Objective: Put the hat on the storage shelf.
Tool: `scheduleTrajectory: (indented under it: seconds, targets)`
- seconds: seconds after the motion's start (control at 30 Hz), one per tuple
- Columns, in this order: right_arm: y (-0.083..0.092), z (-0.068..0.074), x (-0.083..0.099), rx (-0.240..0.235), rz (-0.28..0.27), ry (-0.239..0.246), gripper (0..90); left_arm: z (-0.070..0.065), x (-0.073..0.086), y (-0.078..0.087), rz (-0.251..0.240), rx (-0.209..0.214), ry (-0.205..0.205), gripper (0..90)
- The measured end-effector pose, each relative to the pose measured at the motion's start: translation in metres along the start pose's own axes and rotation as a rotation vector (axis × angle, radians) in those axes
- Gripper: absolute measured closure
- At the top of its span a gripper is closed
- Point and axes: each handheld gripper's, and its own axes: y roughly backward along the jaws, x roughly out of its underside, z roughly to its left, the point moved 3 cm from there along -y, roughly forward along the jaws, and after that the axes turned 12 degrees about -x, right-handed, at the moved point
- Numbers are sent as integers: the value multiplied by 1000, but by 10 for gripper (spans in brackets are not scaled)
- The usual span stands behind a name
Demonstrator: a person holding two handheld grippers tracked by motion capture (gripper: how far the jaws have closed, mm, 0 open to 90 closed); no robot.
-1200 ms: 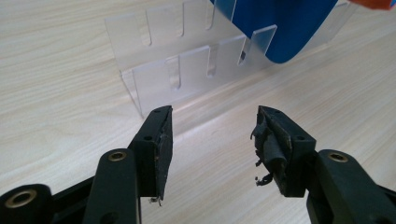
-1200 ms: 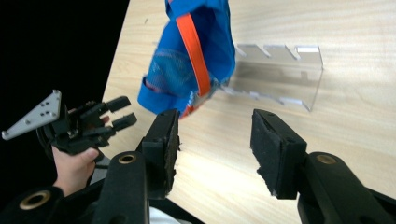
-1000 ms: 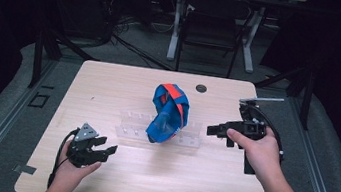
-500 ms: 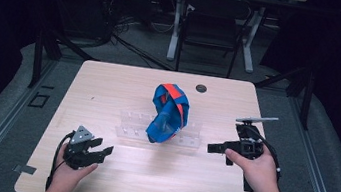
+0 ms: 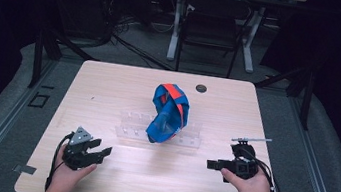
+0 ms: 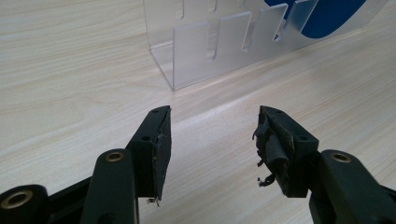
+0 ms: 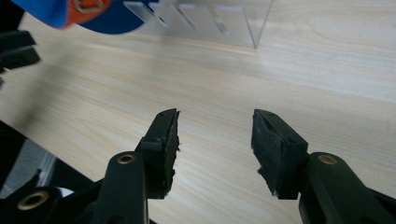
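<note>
Your left gripper (image 5: pixel 100 153) rests released at the near left of the table (image 5: pixel 108 92), its jaws spread over bare wood and aimed at the clear slotted rack (image 5: pixel 126 129). Your right gripper (image 5: pixel 213 164), near right, has jaws apart and empty. The blue and orange cap (image 5: pixel 168 112) stands propped in that rack at the table's middle, well apart from both.

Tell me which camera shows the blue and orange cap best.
The high view: the cap stands whole on the clear rack mid-table. The left gripper view catches a blue patch behind the rack's slots; the right gripper view shows just its blue and orange edge.
</note>
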Motion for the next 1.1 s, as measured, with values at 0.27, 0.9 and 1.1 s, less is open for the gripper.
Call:
scheduleTrajectory:
  seconds: [0.27,0.9,1.1]
  targets:
    - [-15,-16,25,10,-62,20,470,1,2,-2,6,2,3,453]
    - [-17,-41,55,69,-220,54,461,-3,4,-6,12,15,4,435]
    - [-15,-50,57,95,-255,48,458,-5,4,-6,7,24,-4,439]
